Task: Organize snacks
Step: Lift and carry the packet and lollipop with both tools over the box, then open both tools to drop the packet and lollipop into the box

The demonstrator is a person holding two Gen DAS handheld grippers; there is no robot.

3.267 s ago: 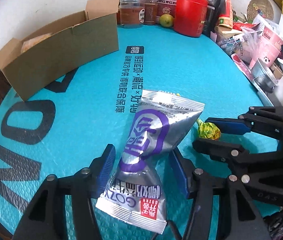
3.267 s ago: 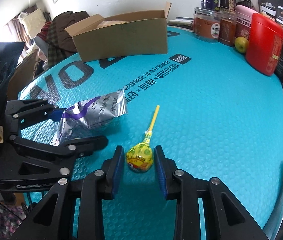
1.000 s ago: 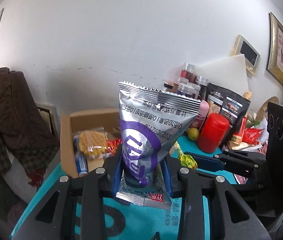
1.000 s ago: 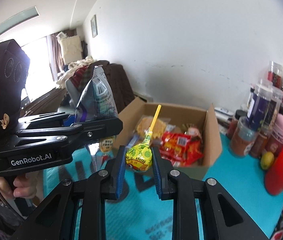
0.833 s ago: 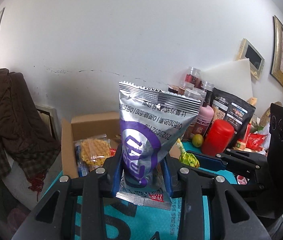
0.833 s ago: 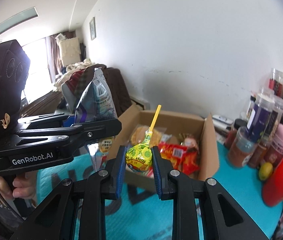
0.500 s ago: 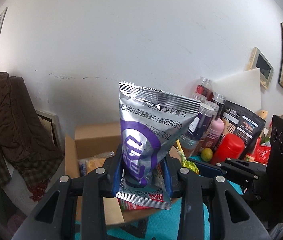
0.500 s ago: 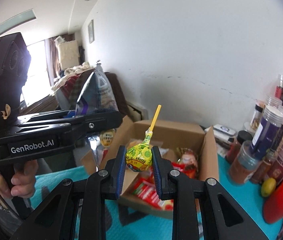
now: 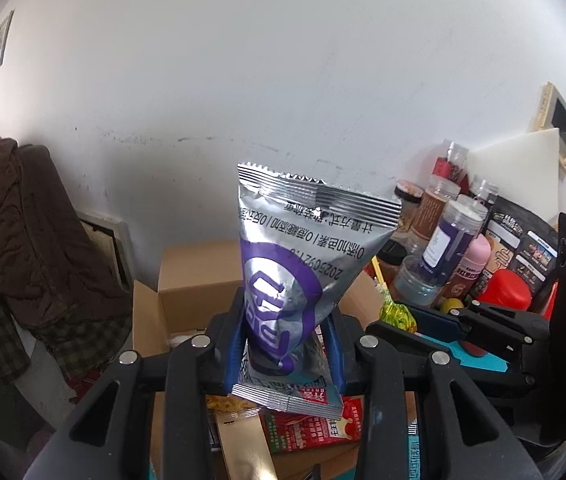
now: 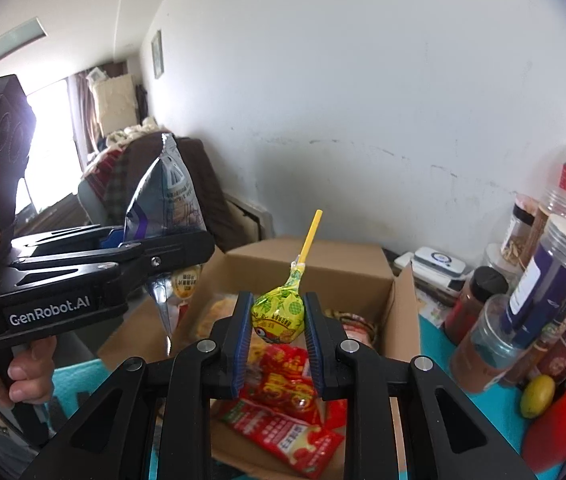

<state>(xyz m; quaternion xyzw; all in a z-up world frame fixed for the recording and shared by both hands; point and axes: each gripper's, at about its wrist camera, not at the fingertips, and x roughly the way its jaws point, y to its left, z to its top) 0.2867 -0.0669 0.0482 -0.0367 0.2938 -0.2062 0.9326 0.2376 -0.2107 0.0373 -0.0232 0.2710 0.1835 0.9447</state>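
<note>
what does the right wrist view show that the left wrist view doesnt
Only the right wrist view shows the person's hand gripping the left gripper's handle, the bright window down the room, and the lollipop's yellow stick in full.

Only the left wrist view shows the front of the silver and purple snack bag, clamped upright in the left gripper, and the framed pictures on the wall.

Both show the open cardboard box below, with red packets inside, the lollipop pinched in the right gripper, and the jars beside the box.
</note>
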